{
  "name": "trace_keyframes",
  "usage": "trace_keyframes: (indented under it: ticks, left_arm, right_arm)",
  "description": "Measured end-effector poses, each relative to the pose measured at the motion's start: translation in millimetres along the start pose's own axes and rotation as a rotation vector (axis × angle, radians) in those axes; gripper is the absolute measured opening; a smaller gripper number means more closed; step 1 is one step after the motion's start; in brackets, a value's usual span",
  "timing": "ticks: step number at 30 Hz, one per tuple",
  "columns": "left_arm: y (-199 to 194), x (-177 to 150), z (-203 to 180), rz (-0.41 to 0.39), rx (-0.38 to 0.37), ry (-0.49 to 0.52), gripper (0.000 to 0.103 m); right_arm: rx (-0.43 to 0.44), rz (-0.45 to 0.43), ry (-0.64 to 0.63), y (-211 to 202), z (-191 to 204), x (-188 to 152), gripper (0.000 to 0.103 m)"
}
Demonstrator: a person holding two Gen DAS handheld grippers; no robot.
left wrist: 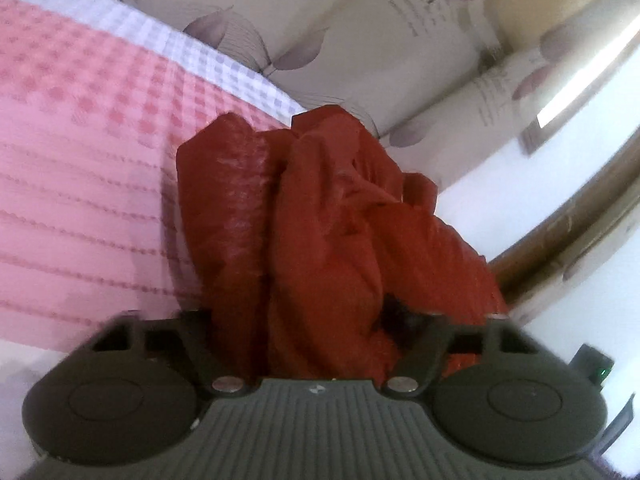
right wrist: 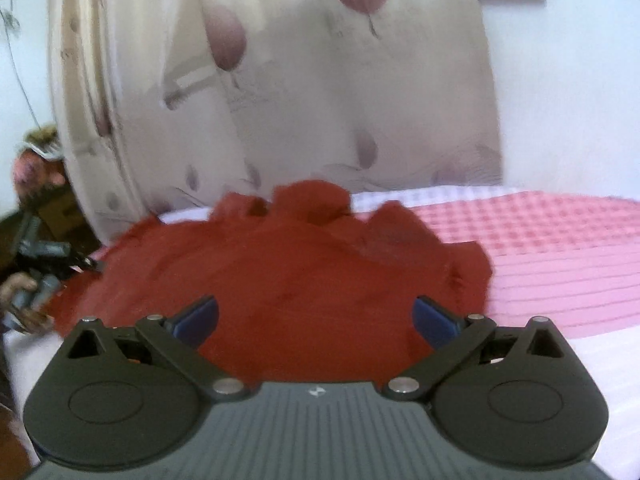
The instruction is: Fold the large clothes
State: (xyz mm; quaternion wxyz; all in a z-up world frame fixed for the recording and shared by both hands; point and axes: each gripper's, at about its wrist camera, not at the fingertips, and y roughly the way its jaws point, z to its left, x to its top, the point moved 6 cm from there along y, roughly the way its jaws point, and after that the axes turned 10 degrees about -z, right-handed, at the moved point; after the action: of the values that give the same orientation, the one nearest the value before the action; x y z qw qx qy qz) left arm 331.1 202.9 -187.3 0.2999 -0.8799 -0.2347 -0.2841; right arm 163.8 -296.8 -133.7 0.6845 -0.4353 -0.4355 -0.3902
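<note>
As the left wrist view shows it, the red garment (left wrist: pixel 320 220) stands bunched in thick vertical folds at the centre of the frame, rising from between the arms of the left gripper (left wrist: pixel 320 320) toward the middle of the picture; the fingertips are buried in the cloth, so whether the pads press on it cannot be told; the linkage arms stand partly apart with a wad of fabric filling the gap. The pink checked bedspread (left wrist: pixel 80 160) fills the left half of the frame, and a pale curtain with leaf print (left wrist: pixel 360 60) hangs across the top; the picture is blurred.

In the right wrist view, the same garment (right wrist: pixel 280 280) lies spread and rumpled across the middle of the frame, its far edge crumpled into humps near the centre; the right gripper (right wrist: pixel 316 316) is spread wide, its blue pads (right wrist: pixel 430 318) clear of any pinch, the cloth lying beneath and between them, unheld. At the left edge of the frame the other gripper and a hand on it appear, small and indistinct, at the garment's corner.

Assessment: no flat panel, no straight crease and no stacked layer is evident; the folding appears to be at an early stage; smoothing out and every fold appear outstanding.
</note>
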Motion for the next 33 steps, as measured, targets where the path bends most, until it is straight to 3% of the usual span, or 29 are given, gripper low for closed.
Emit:
trace_keyframes:
  ticks: [3,5,8,13,16,18,19,20,21,22,23,25,28,30,31,32,33]
  left_arm:
    - [-7,-2,-6,-0.031,-0.003,0.011,0.043]
    - [-18,-3,-6,-0.072,-0.017,-0.045,0.036]
    - [-28,-7,-8,-0.114,-0.010,-0.096,0.034]
    - [-44,-16,-13,-0.144,-0.035,-0.182,0.031]
    - [-58,-23,-14,-0.161,-0.048,-0.232,0.030]
    - [-64,-27,-16,-0.162,-0.048,-0.234,0.030]
    - [-66,-28,-17,-0.160,-0.047,-0.230,0.030]
    - [-67,-29,-17,-0.153,-0.051,-0.225,0.031]
    - [-68,-30,-15,-0.149,-0.053,-0.221,0.033]
    - [-68,-29,-14,-0.144,-0.046,-0.221,0.038]
    - [-68,-31,-11,-0.134,-0.029,-0.218,0.054]
    - [-67,-32,-12,-0.115,-0.048,-0.189,0.064]
    - [-65,-33,-19,-0.098,-0.096,-0.165,0.079]
    - [-62,-35,-26,-0.092,-0.082,-0.127,0.076]
    - [-60,-37,-27,-0.089,-0.062,-0.118,0.063]
    - [-60,-38,-25,-0.096,-0.053,-0.149,0.041]
    - [-62,-37,-23,-0.120,-0.064,-0.207,0.037]
  right_arm:
    - [-0.055,-0.021,0.047,2,-11,-3,0.103]
    - [-0.076,-0.021,0.066,1,-15,-7,0.103]
    - [-0.166,-0.010,0.048,-2,-29,-10,0.103]
    - [-0.199,-0.022,0.177,-18,-57,-8,0.103]
    - [-0.154,-0.101,0.176,-28,-42,11,0.103]
    - [-0.074,-0.124,0.123,-24,-13,28,0.088]
    - [-0.013,-0.106,0.079,-16,8,34,0.039]
    - [0.033,-0.070,0.037,-6,26,38,0.012]
    - [0.060,-0.027,-0.015,6,46,39,0.000]
    - [0.100,0.002,-0.074,19,67,39,0.000]
    - [0.143,0.019,-0.120,28,83,38,0.000]
    - [0.180,0.047,-0.194,49,106,34,0.000]
    - [0.175,0.100,-0.230,74,108,25,0.000]
    - [0.167,0.140,-0.255,85,105,15,0.000]
    - [0.159,0.154,-0.271,88,103,10,0.000]
    - [0.156,0.173,-0.278,93,100,5,0.000]
    - [0.160,0.194,-0.255,96,98,-1,0.000]
